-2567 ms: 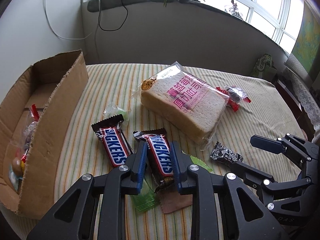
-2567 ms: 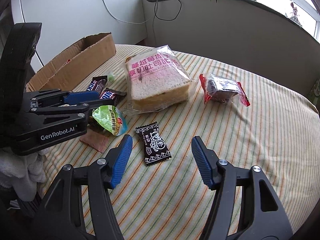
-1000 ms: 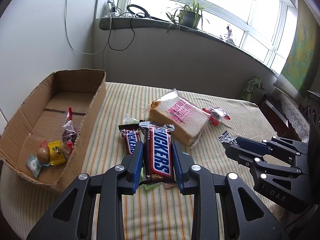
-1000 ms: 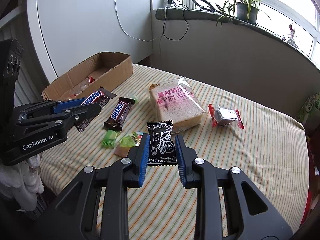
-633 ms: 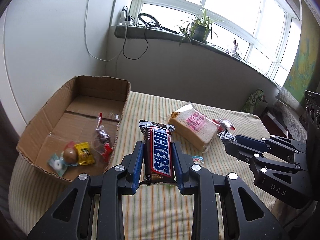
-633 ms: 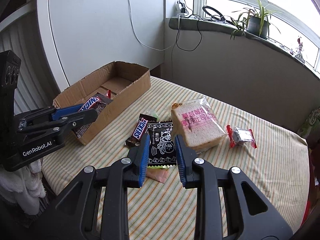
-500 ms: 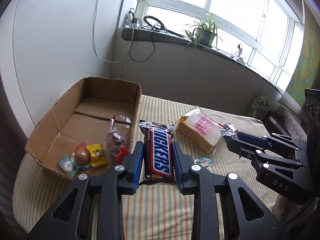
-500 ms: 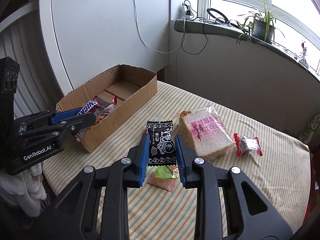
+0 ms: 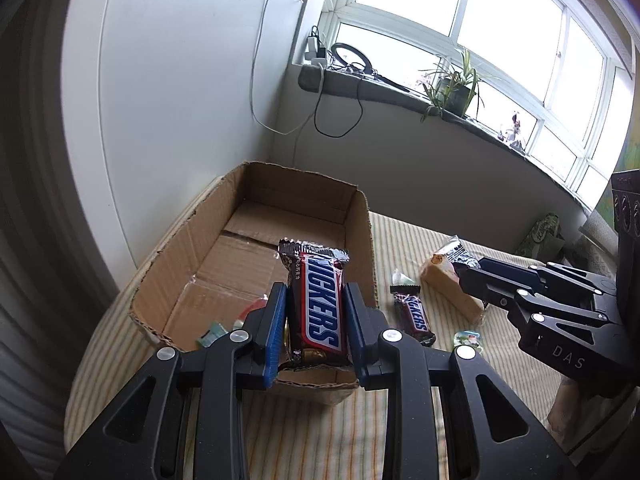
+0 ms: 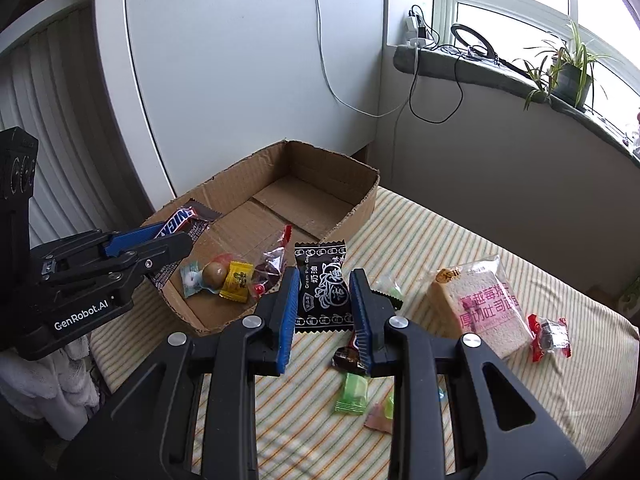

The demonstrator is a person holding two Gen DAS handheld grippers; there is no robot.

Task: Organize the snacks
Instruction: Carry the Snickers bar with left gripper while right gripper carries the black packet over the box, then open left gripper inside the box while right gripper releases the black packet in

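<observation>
Striped cloth [image 10: 500,380], cream with thin green and orange lines, covers the table. White wall panel [image 10: 248,80] stands behind it, with a loose white cable [image 10: 340,92] hanging down. Grey curved sill [image 9: 400,92] runs under the windows [image 9: 500,28]; on it a potted plant [image 9: 454,88], a ring-shaped object and black cords.

Cardboard box [image 10: 360,204], open-topped with torn edges, sits at the table's left end near the wall. Inside, at its near end: a few small wrapped candies [image 10: 218,276] in yellow, teal, brown and red.

Left gripper [image 9: 316,328] is clamped on a Snickers bar [image 9: 320,304], blue pads pressed to both long sides, bar standing upright. In the left wrist view it hangs over the box's near end. In the right wrist view the same left gripper [image 10: 168,240] shows at the box's near left corner, bar poking out past the tips.

Right gripper [image 10: 324,304] is closed onto a black candy packet [image 10: 320,288] with white print, held upright. It hovers just beside the box's near right wall, above the cloth.

On the cloth, apart from the box: a second Snickers bar [image 9: 414,316], a bagged bread slice [image 10: 480,308] with pink lettering, a red-edged wrapped snack [image 10: 550,336] just beside the bread, a green wrapped sweet [image 10: 352,394], and small pale wrappers near it.
</observation>
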